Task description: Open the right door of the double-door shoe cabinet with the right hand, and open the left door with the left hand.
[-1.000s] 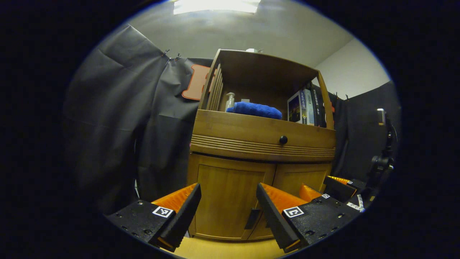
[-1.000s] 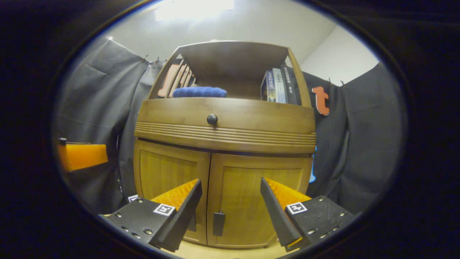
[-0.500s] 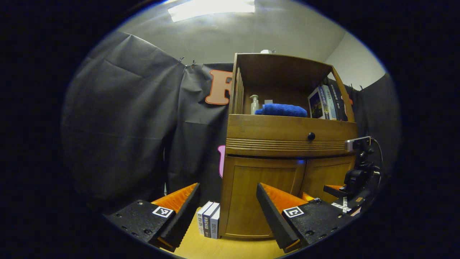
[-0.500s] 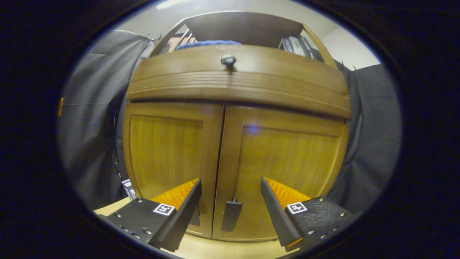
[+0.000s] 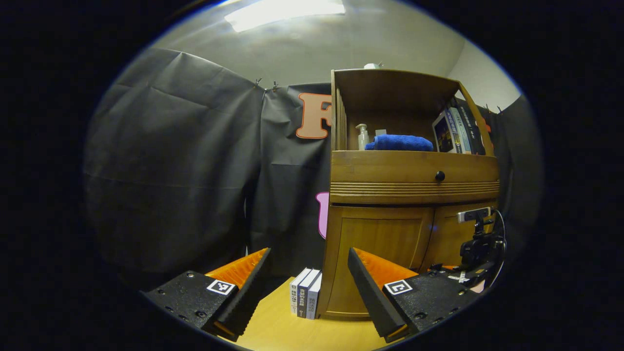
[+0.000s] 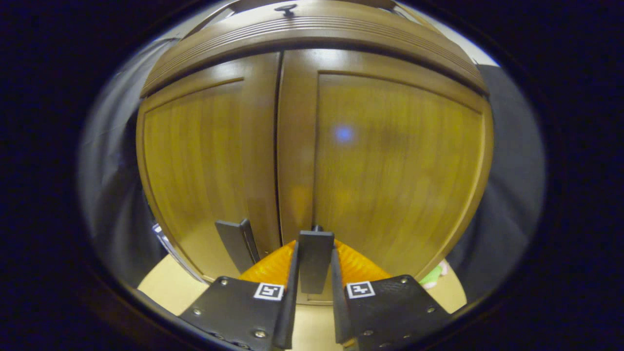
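- In the left gripper view, the left gripper (image 5: 308, 282) hangs low and near, well apart from the shoe cabinet (image 5: 412, 187); its two fingers stand wide apart with nothing between them.
- Past its fingers, three upright books (image 5: 305, 299) stand on the pale wooden floor (image 5: 287, 334), just beside the cabinet's left side.
- The cabinet stands to the right of centre in this view, against the black cloth wall (image 5: 195, 165).
- Its open top shelf holds a pump bottle (image 5: 361, 137) at the left, a folded blue towel (image 5: 400, 142) in the middle and a row of books (image 5: 456, 132) leaning at the right.
- Below the shelf runs a drawer front with a round dark knob (image 5: 439, 176).
- Below the drawer, the left door (image 5: 378, 248) lies flush with the cabinet front, closed.
- At the far right of this view the right gripper (image 5: 475, 251) sits low against the front of the cabinet, with a small camera on top.
- In the right gripper view, the left door (image 6: 200, 161) and the right door (image 6: 395, 161) meet at a thin vertical seam, both closed.
- The left door's dark bar handle (image 6: 236, 243) stands free near the seam, low on the door.
- The right door's handle (image 6: 316, 261) is a dark upright bar just right of the seam, low on the door.
- The right gripper (image 6: 314, 273) has its fingers brought together on that handle, one pressed to each side of the bar.
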`<state>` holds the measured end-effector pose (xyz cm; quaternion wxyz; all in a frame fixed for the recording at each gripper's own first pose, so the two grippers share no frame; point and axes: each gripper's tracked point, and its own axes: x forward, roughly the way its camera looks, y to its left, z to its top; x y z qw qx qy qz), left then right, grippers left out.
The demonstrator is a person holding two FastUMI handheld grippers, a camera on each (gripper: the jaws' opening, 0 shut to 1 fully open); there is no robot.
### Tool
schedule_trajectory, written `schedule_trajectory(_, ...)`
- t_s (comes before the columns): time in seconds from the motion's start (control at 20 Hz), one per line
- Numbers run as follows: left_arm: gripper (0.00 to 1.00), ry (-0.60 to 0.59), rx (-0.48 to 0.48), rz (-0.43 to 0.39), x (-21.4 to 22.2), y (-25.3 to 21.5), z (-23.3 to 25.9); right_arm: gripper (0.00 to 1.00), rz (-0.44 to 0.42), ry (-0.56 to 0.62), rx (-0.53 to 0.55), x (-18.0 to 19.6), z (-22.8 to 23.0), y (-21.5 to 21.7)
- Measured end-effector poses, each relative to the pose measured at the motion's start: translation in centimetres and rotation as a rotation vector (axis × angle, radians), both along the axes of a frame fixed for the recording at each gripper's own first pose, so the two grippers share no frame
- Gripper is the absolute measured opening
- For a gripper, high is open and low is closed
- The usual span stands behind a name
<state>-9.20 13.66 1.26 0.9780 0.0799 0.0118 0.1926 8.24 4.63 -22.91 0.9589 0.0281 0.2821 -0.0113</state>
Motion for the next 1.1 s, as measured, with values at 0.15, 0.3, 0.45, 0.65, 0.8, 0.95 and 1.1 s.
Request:
schedule_trajectory(0.15,0.95,0.001,-0.009,0.007,-0.6,-0.1,0.0,0.29,-0.018,0.004,0.007,-0.4,0.1,-0.2)
schedule_trajectory(0.3,0.95,-0.002,-0.027,-0.006,-0.9,-0.6,-0.1,0.29,-0.011,-0.003,0.013,-1.2,0.3,-0.1)
schedule_trajectory(0.45,0.95,0.006,-0.051,-0.037,-0.7,-1.6,-0.5,0.29,0.007,-0.013,0.024,-2.6,1.0,-0.5)
schedule_trajectory(0.65,0.95,0.032,-0.098,-0.112,-0.1,-4.0,-1.9,0.29,0.035,-0.025,0.037,-5.2,2.1,-1.7)
schedule_trajectory(0.8,0.95,0.076,-0.111,-0.174,0.7,-5.9,-3.5,0.29,0.05,-0.032,0.055,-7.0,2.6,-2.4)
schedule_trajectory(0.95,0.95,0.113,-0.118,-0.248,1.5,-8.3,-4.9,0.29,0.047,-0.021,0.107,-9.1,3.0,-4.1)
schedule_trajectory(1.1,0.95,0.134,-0.126,-0.334,2.6,-11.1,-5.8,0.29,0.038,-0.007,0.129,-11.1,3.8,-5.6)
